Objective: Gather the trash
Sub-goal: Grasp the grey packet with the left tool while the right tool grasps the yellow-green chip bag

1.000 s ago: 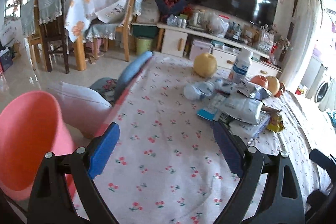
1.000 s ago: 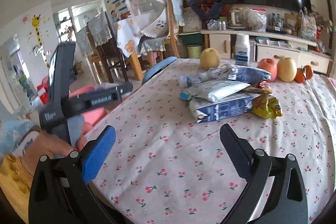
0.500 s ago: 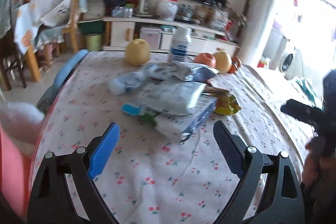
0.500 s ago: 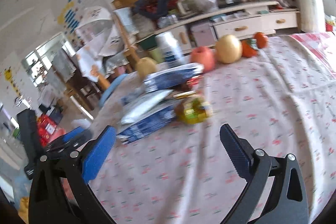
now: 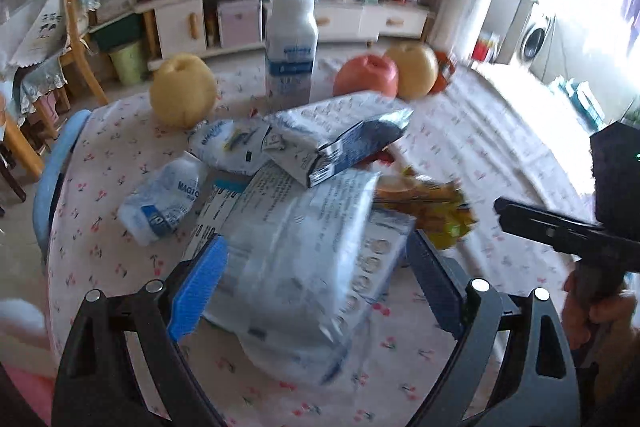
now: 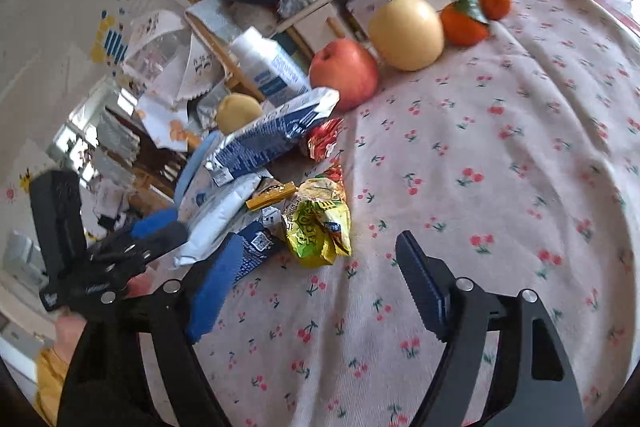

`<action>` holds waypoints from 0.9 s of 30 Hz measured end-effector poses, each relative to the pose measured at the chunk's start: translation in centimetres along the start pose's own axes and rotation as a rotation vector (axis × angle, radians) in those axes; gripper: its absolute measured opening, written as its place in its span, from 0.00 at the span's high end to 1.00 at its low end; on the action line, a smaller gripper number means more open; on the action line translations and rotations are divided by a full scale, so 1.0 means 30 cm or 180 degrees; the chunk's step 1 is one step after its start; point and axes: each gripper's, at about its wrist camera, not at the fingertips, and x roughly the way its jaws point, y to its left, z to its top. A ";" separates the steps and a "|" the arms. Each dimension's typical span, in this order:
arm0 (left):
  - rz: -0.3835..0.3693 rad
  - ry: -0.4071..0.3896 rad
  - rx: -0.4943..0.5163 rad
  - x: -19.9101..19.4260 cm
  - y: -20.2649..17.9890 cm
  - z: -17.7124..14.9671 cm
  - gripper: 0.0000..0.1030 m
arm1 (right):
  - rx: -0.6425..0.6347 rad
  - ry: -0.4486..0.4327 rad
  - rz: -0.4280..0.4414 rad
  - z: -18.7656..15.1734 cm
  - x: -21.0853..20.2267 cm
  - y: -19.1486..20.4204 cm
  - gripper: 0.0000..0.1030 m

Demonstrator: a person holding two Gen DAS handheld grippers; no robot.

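Observation:
A heap of trash lies on the cherry-print tablecloth (image 6: 500, 155). In the left wrist view my left gripper (image 5: 316, 239) stands open, with a large white-and-blue foil bag (image 5: 288, 267) between its fingers; the pads do not visibly press it. Behind the bag lie a blue-white carton (image 5: 348, 143) and a crushed plastic bottle (image 5: 168, 203). In the right wrist view my right gripper (image 6: 320, 237) is closing. A crumpled yellow-green wrapper (image 6: 320, 227) sits between its fingertips, untouched. Beyond it lie a red wrapper (image 6: 324, 143) and the carton (image 6: 268, 139).
A white bottle (image 5: 290, 47), two pears (image 5: 182, 95), an apple (image 6: 344, 73) and two oranges (image 6: 464, 19) stand at the table's far side. A blue chair back (image 5: 52, 179) meets the left edge. A hand holds the other gripper at the right (image 5: 560, 227).
Both grippers swung in toward the trash heap and dipped. The foil bag now lies between the left fingers. The right jaws have narrowed around the yellow-green wrapper.

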 end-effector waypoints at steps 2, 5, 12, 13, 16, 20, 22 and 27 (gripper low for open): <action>0.0038 0.0127 -0.0004 0.042 0.022 0.011 0.11 | -0.0067 0.0028 0.0034 0.008 0.023 0.011 0.26; 0.0063 0.0162 -0.0019 0.068 0.040 0.026 0.11 | -0.0150 0.0058 0.0019 0.021 0.055 0.020 0.28; 0.0032 0.0289 0.0028 0.115 0.038 0.041 0.11 | -0.0286 0.0167 -0.0034 0.034 0.130 0.029 0.40; 0.0037 0.0290 0.0034 0.117 0.037 0.041 0.11 | -0.0321 0.0191 -0.0061 0.028 0.139 0.034 0.43; 0.0040 0.0257 -0.0007 0.112 0.040 0.037 0.11 | -0.0381 0.0208 -0.0133 0.023 0.151 0.045 0.48; 0.0045 0.0182 -0.0074 0.101 0.035 0.018 0.15 | -0.0451 0.0194 -0.0240 0.020 0.153 0.055 0.56; 0.0054 0.0148 -0.0106 0.091 0.031 0.007 0.21 | -0.0435 0.0194 -0.0232 0.018 0.152 0.051 0.56; 0.0036 0.0071 -0.0212 0.057 0.004 -0.036 0.24 | -0.0555 0.0198 -0.0273 0.007 0.152 0.073 0.59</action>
